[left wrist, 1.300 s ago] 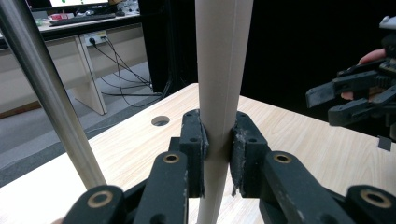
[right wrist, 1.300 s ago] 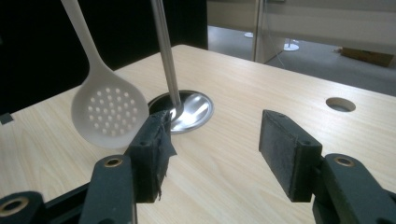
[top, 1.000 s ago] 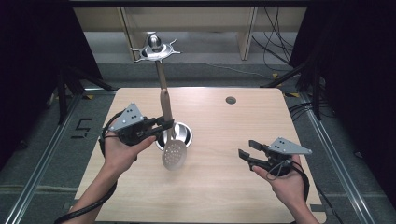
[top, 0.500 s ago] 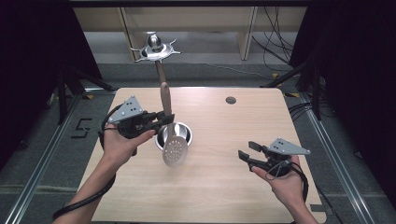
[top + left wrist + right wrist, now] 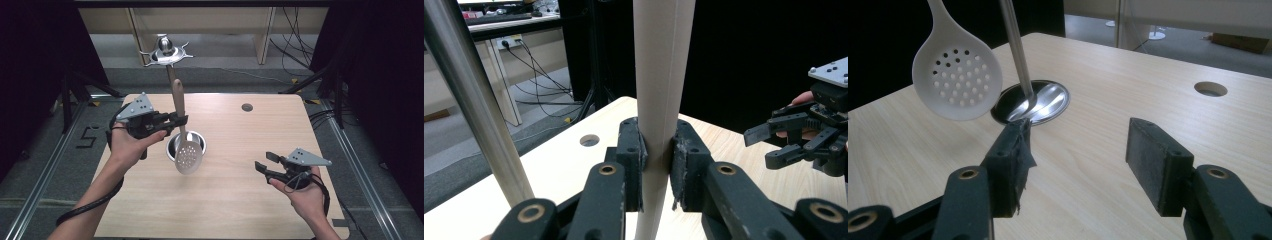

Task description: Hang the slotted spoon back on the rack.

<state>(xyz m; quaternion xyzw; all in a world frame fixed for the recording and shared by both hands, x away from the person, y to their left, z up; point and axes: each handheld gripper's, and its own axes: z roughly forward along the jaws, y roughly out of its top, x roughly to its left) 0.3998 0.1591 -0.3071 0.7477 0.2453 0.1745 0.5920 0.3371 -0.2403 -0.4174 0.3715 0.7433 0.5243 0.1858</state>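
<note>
A skimmer spoon with a pale handle [image 5: 664, 75] and a round white perforated head [image 5: 188, 157] hangs upright above the table. My left gripper [image 5: 182, 120] is shut on its handle, the pads [image 5: 640, 155] pressing it from both sides. The head [image 5: 958, 80] floats just over the front rim of a metal stand's round base [image 5: 200, 142]. The stand's thin pole [image 5: 474, 110] rises beside the handle to a star-shaped hook top [image 5: 166, 51]. My right gripper [image 5: 263, 161] rests low at the front right of the table, open [image 5: 1080, 140], nothing between its jaws.
The wooden table [image 5: 240, 210] has a round cable hole [image 5: 247, 107] near its far edge. A dark floor with rails and cables surrounds it. The right gripper [image 5: 759, 145] also appears beyond the spoon handle in the left gripper view.
My left hand has lifted the spoon a little and drawn it slightly back; the head hangs higher over the base. The right gripper has not moved.
</note>
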